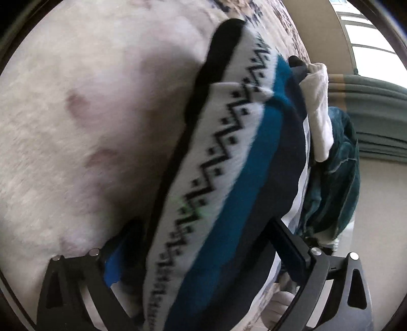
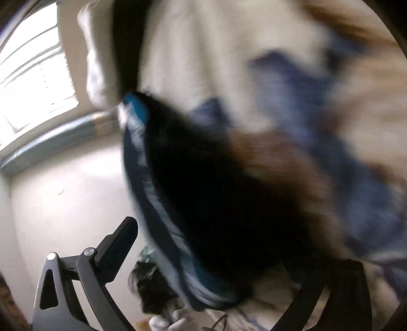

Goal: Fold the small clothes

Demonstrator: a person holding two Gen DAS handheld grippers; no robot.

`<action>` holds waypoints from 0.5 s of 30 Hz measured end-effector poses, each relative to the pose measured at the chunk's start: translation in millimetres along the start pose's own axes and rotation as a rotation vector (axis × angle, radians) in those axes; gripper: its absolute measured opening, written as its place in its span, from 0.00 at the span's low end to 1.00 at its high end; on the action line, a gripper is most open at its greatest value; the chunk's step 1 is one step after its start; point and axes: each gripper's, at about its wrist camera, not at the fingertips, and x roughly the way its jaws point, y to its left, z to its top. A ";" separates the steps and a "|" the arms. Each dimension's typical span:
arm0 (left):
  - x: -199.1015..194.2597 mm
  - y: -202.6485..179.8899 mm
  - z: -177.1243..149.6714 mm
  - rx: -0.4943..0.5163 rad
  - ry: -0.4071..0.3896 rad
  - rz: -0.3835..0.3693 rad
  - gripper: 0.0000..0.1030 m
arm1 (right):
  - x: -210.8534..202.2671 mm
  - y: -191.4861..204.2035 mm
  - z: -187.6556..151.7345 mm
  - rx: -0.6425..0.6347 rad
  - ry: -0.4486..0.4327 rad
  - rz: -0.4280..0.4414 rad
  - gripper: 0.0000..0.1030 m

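Observation:
A small knit garment (image 1: pixel 229 142), white with a black zigzag, teal and navy bands and a black edge, lies folded on a pale fuzzy blanket (image 1: pixel 76 122). My left gripper (image 1: pixel 203 224) stands wide open astride its near end, the fabric running between the two fingers. In the right wrist view, which is blurred, the garment's dark folded edge (image 2: pixel 178 203) hangs between the jaws of my right gripper (image 2: pixel 236 242). That gripper is open; its left finger (image 2: pixel 119 244) is clear of the cloth and the other finger is hidden. A white-gloved hand (image 1: pixel 318 101) shows at the garment's far end.
A teal velvet sleeve (image 1: pixel 338 165) follows the gloved hand. A patterned bedspread (image 1: pixel 267 20) lies beyond the blanket. A bright window (image 2: pixel 30 76) and a beige floor (image 2: pixel 63 191) are off the bed's side. Another gloved hand (image 2: pixel 168 320) shows low in the right wrist view.

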 end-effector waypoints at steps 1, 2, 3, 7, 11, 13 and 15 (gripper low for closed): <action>0.4 -4.3 -1.5 0.018 -0.009 0.001 0.97 | 4.9 7.9 1.7 -0.022 0.020 0.010 1.00; 2.2 -8.0 -2.6 0.031 -0.014 0.009 0.97 | 11.4 15.1 1.7 -0.046 0.042 0.019 1.00; 4.0 -12.1 -3.4 0.043 -0.019 0.015 0.97 | 22.3 19.7 2.2 -0.056 0.067 -0.005 1.00; 5.0 -33.1 -1.3 0.115 -0.096 0.021 0.70 | 41.6 24.0 4.3 -0.046 0.056 -0.077 0.97; 0.5 -62.8 4.6 0.217 -0.132 0.034 0.30 | 30.8 32.1 -5.3 -0.038 -0.001 -0.074 0.33; -10.6 -79.9 11.8 0.239 -0.137 0.005 0.29 | 22.9 47.7 -13.7 -0.058 -0.046 -0.078 0.30; -20.9 -99.9 22.1 0.261 -0.134 -0.029 0.28 | 11.1 64.1 -19.7 -0.062 -0.086 -0.056 0.29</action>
